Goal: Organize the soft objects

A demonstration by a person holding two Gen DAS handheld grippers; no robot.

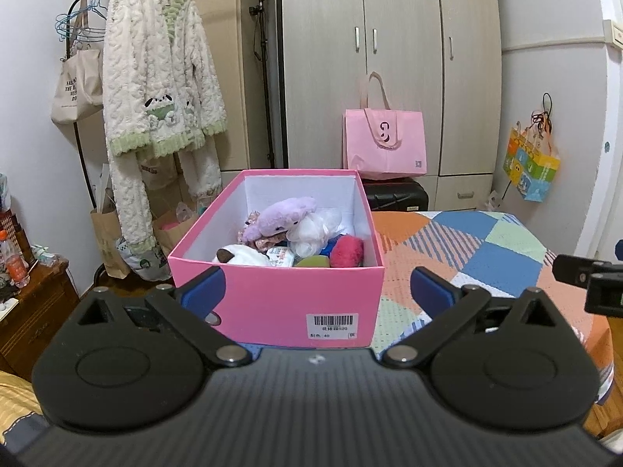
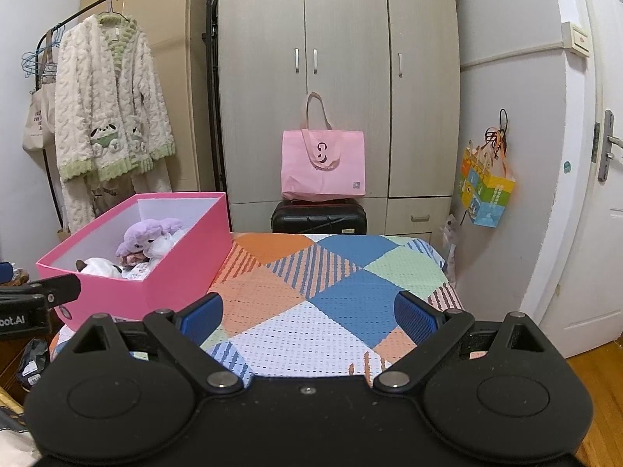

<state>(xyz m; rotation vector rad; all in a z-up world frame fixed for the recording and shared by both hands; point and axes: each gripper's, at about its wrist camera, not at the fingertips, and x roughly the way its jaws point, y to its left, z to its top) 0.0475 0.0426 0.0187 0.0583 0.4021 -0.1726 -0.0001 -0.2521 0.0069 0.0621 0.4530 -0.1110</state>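
An open pink box stands on the patchwork-covered table. It holds several soft toys: a purple plush, a white plush, a white puff, a red pompom and a green piece. My left gripper faces the box's near wall, open, with its blue pads wide apart and nothing between them. My right gripper is open over the bare cloth, to the right of the box. Each gripper shows at the edge of the other's view.
Behind the table, a pink tote bag sits on a black suitcase before a wardrobe. A fluffy robe hangs on a rack at left. A colourful gift bag hangs on the right wall, beside a door.
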